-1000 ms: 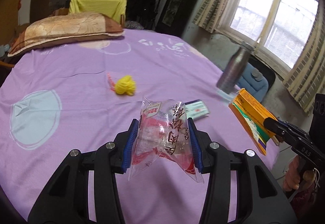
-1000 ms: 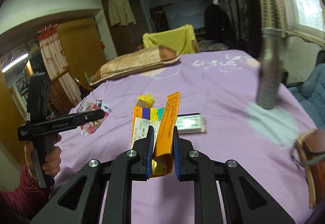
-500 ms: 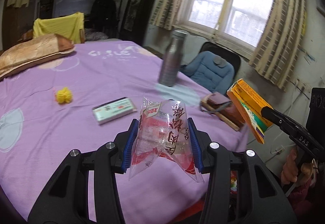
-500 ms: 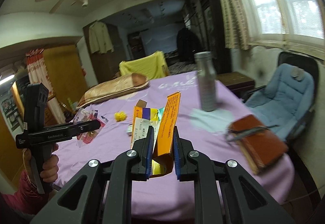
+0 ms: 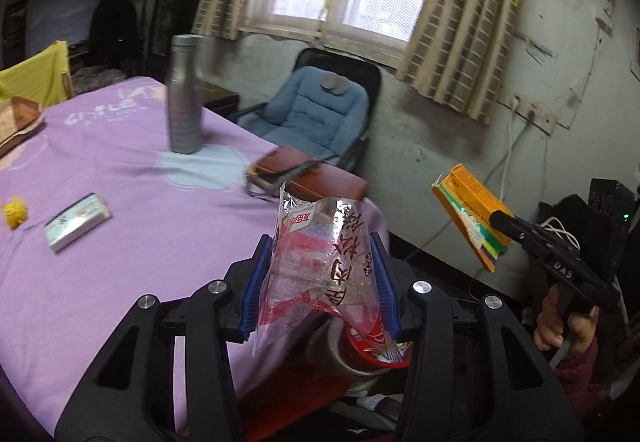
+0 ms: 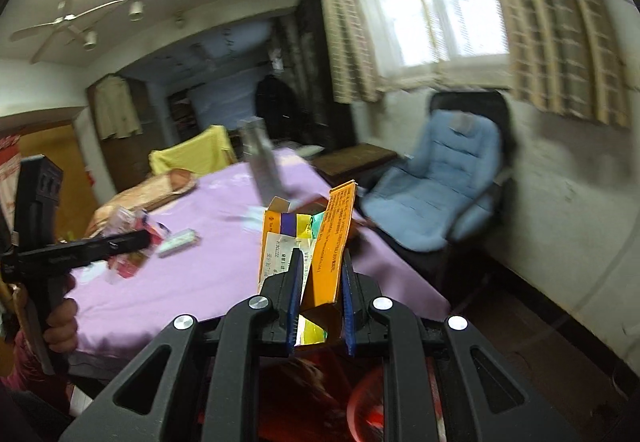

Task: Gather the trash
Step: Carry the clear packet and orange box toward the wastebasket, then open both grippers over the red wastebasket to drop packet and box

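Both grippers are out past the near edge of the table (image 5: 120, 282), which is wearing a purple cloth.

Left gripper (image 5: 320, 274) — clenched on a clear plastic snack bag (image 5: 320, 266) with red print. The blue pads are pressing the bag's two sides, and it is standing up crumpled between them. Just below the bag's lower corner a red bin (image 5: 368, 354) is showing, partly hidden by the gripper frame.

Right gripper (image 6: 320, 282) — grasping a flattened orange carton (image 6: 326, 242). The carton is sticking up from the narrow jaws, top flap open, coloured stripes and a white label on its face. In the left wrist view the same carton is hanging in the air to the right, off the table, in front of the wall. A hand (image 5: 554, 326) in a dark red sleeve is gripping the handle below it.

On the table, well apart from both grippers:
- silver bottle (image 5: 186, 93), upright
- brown wallet (image 5: 308, 177) near the table's edge, beside the blue chair (image 5: 316, 109)
- small white-green packet (image 5: 78, 222) lying flat
- yellow ball of fluff (image 5: 16, 211) at the far left

The right wrist view is blurring heavily; something red is sitting under that gripper, but I cannot tell what.
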